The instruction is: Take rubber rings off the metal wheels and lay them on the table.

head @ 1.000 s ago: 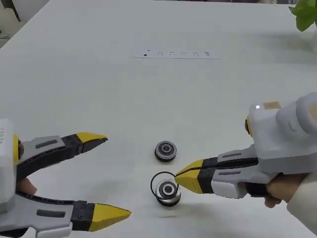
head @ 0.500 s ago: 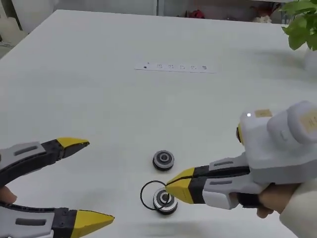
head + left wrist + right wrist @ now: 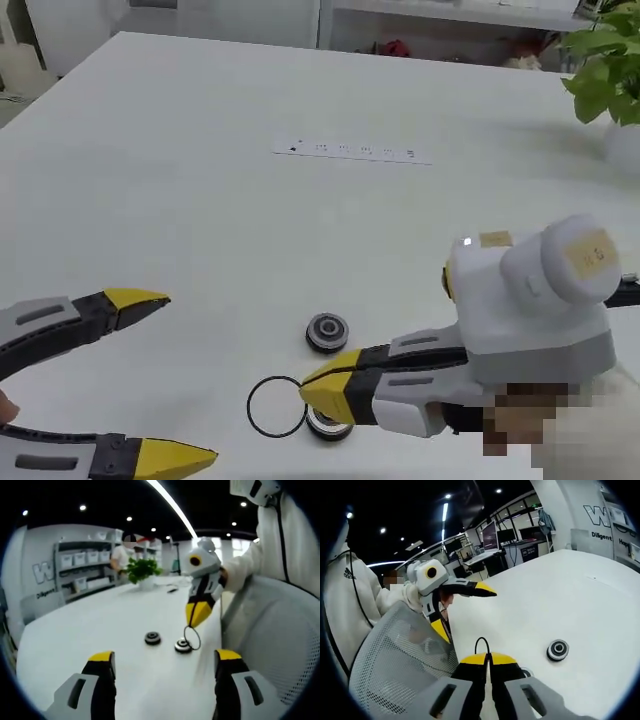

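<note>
Rubber ring [image 3: 250, 405]: thin black loop, round and open, already off its wheel. The white table [image 3: 200, 180] shows through it.

Right gripper [image 3: 308, 385]: yellow tips pinched together on the ring's right edge. In the head view the loop lies to the left of the tips. In the left gripper view it dangles below them, its lower edge close to the near wheel [image 3: 325, 427]. Cannot tell whether the ring touches the table or the wheel.

Near wheel: small, dark, metal, flat on the table, largely hidden under the right jaws. Its rim is too covered to say whether it carries a ring. Far wheel [image 3: 327, 331]: just beyond it, apart, in full view, with a shiny hub and a dark outer band.

Left gripper [image 3: 192, 377]: jaws spread wide and holding nothing, well to the left of both wheels, its body cut off by the frame edge. In the right gripper view only the top arc of the ring shows above the closed tips.
</note>
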Demonstrator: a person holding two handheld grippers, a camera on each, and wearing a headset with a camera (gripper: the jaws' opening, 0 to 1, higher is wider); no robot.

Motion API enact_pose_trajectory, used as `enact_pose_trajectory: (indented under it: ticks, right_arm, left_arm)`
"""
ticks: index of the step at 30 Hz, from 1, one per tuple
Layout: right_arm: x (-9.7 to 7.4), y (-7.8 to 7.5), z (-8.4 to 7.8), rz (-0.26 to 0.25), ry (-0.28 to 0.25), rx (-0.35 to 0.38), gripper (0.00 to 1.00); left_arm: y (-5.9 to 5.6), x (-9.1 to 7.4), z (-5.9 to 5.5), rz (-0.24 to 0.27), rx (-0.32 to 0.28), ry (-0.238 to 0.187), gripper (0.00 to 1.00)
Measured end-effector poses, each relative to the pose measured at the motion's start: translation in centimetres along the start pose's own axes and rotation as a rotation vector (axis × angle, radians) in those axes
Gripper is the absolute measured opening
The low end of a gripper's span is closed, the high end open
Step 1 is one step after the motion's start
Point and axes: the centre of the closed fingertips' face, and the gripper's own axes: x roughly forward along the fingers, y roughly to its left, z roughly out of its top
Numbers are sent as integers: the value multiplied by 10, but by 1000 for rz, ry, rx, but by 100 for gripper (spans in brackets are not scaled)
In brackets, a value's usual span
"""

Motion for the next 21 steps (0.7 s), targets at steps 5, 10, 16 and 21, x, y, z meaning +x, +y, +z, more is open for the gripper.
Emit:
enact_pose_trajectory:
  ticks: [5,10,16,21]
  right_arm:
    - [7,1,0,-6,5,-1,0]
    - [15,3,-2,-4,19,-13,0]
    - [18,-3,-7,-17,37,-1,0]
    - [23,-5,-8,-21,40,22,0]
  left_arm:
    - [-3,0,-1,-11,-2,1,82]
    - [-5,3,-4,-24,1,8,83]
    - [-6,4,-7,-30,-6,15,84]
    - [-6,6,-9,-32,-14,15,84]
